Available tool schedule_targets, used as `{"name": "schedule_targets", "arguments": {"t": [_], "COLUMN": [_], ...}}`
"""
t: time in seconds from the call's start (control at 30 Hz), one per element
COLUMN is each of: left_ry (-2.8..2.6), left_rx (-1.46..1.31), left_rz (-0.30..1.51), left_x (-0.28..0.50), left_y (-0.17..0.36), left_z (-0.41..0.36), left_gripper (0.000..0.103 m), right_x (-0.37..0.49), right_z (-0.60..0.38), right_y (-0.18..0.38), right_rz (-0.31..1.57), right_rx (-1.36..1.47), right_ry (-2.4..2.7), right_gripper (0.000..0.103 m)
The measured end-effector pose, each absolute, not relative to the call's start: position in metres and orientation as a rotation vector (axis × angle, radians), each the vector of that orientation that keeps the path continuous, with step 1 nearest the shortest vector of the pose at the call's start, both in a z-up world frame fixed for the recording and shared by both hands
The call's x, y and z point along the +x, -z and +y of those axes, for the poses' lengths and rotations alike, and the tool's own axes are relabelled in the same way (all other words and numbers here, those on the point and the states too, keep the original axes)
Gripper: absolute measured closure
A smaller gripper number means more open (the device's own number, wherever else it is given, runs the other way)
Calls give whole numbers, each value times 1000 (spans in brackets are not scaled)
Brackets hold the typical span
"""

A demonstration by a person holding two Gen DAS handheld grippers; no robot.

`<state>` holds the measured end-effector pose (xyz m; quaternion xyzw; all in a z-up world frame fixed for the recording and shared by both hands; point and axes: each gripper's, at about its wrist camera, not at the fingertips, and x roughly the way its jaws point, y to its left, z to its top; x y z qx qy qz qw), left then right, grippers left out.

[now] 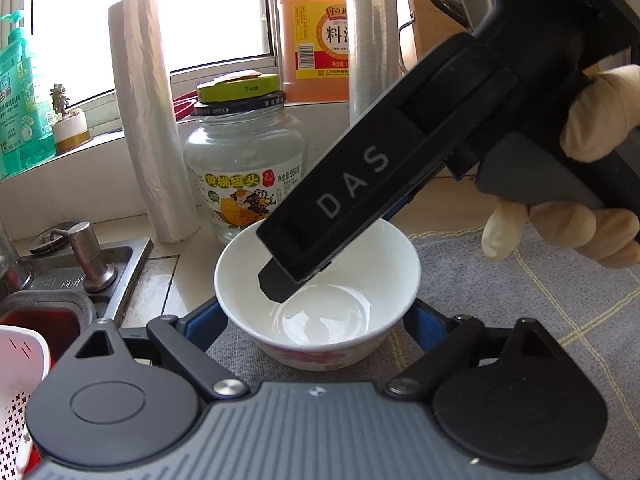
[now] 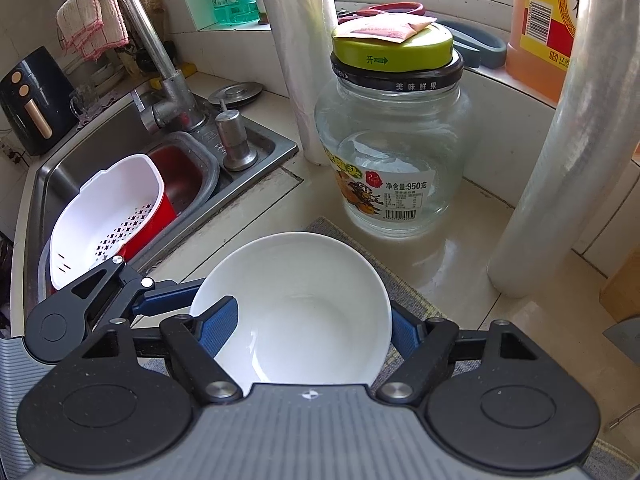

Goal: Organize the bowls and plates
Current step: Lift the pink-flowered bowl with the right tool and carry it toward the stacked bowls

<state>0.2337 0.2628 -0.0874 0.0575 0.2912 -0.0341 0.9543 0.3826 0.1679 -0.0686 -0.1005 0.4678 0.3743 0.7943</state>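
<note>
The white bowl (image 1: 340, 320) stands upright on the grey checked cloth (image 1: 500, 300), just in front of the glass jar (image 1: 244, 168) and apart from it.

The left gripper (image 1: 314, 328) has its blue pads against the bowl's outer wall on either side, so it appears to be clasping the bowl across its width. How hard it presses cannot be read.

The right gripper (image 2: 310, 326), held by a gloved hand (image 1: 600, 120), reaches down from the side away from the jar. It is clamped on the same bowl, with one pad inside the rim and the other outside the opposite wall.

The main risk I see is two tools holding one glazed, slippery bowl:
- If the hands lift or pull at different moments or in different directions, the bowl could twist in the pads and slip out.
- It could also tip onto its rim.
- The right gripper's lopsided hold, one pad in and one out, would probably lever the bowl over rather than raise it level.

A push toward the jar could knock the bowl against the glass. It could also topple the plastic roll (image 1: 152, 120) standing beside the jar.

The sink (image 2: 248, 184) lies to the side of the jar, holding a white colander (image 2: 108, 216). A bowl dropped over that edge would likely chip.
</note>
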Motion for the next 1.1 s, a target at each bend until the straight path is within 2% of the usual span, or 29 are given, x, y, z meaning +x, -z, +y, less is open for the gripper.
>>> {"name": "schedule_targets", "arguments": {"t": [1.1], "left_ry": [142], "left_rx": [141], "left_rz": [604], "left_x": [144], "left_y": [32], "left_z": [213], "left_gripper": [9], "right_x": [279], "right_z": [101], "right_y": [11], "right_rz": [958], "right_rx": [-110], "right_ry": [-810], "right_gripper": [19]}}
